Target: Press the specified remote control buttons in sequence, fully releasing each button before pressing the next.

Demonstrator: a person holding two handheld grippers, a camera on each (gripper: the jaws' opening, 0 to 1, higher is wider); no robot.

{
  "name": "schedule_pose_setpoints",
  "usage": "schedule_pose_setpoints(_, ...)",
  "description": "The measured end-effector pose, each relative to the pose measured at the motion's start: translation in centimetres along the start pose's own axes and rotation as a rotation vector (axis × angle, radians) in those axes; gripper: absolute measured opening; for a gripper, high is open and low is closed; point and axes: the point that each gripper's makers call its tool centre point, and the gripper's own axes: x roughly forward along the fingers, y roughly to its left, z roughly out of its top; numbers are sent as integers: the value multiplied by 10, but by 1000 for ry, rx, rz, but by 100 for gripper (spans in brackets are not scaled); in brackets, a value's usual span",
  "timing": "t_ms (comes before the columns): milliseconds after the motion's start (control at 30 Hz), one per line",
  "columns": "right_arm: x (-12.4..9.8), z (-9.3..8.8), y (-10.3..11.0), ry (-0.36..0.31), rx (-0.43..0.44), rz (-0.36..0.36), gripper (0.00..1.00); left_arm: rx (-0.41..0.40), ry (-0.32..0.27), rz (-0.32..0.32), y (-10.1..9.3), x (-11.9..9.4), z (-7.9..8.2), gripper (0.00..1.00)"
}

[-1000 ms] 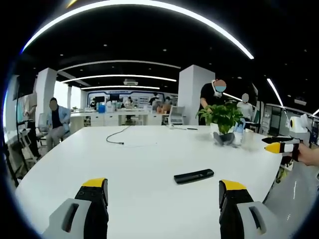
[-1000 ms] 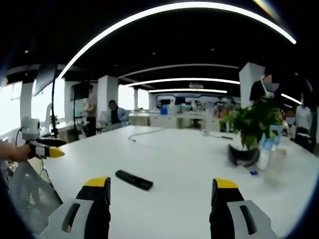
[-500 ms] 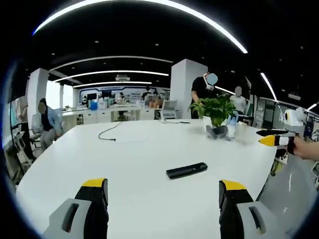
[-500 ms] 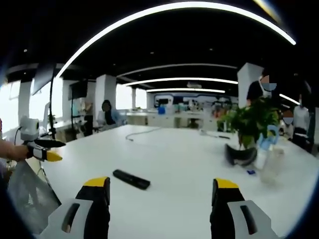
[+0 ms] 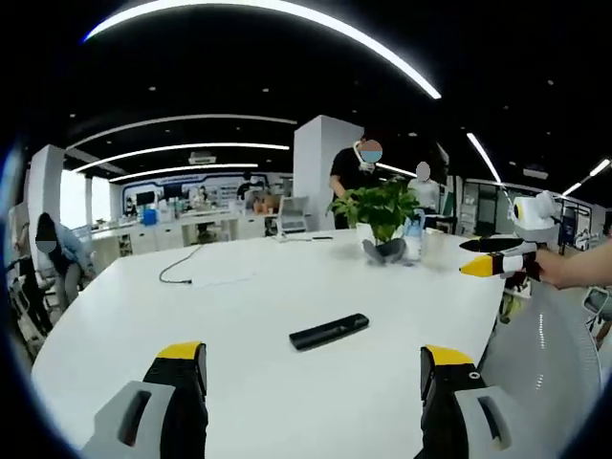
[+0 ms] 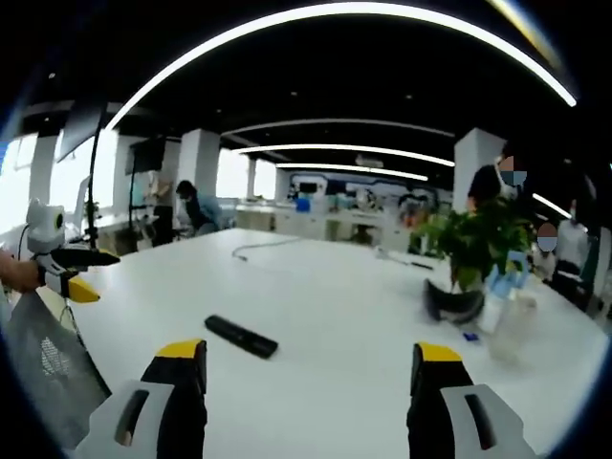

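Black remote [image 5: 329, 331] just lies flat on the white table [image 5: 239, 296], out in the open middle part, nothing touching it. Left gripper [image 5: 316, 368] and right gripper [image 6: 308, 365] both hover over the near edge, jaws spread wide, gripping nothing. Potted plant [image 6: 475, 251] sits toward the far edge, with a cable [image 5: 182, 275] lying farther along it.

Two hand-held grippers, black and grey with yellow tips.
The left gripper [image 5: 316, 382] had two black jaws capped in yellow, each on a pale grey base with a slotted opening. The right gripper [image 6: 311, 382] looked alike. Seen from the other's view, each had a yellow pointed tip, a black-and-white body and a white rounded top, held in a bare hand [image 5: 574, 271].
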Motion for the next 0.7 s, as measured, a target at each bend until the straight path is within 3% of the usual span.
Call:
schedule_pose_setpoints(267,1,-5,1,21,28,20,86,-40,-20,65,14,-4,1,96)
schedule_pose_setpoints(400,4,-11,10,63,-33,52,87,-38,-5,111,22,-6,-2,96)
schedule_pose_setpoints(567,-1,-3,14,22,-28,70,85,-60,-6,121,24,-6,-2,96)
schedule_pose_setpoints(700,-2,-4,4,19,17,56,82,-68,16,116,23,-3,-5,97)
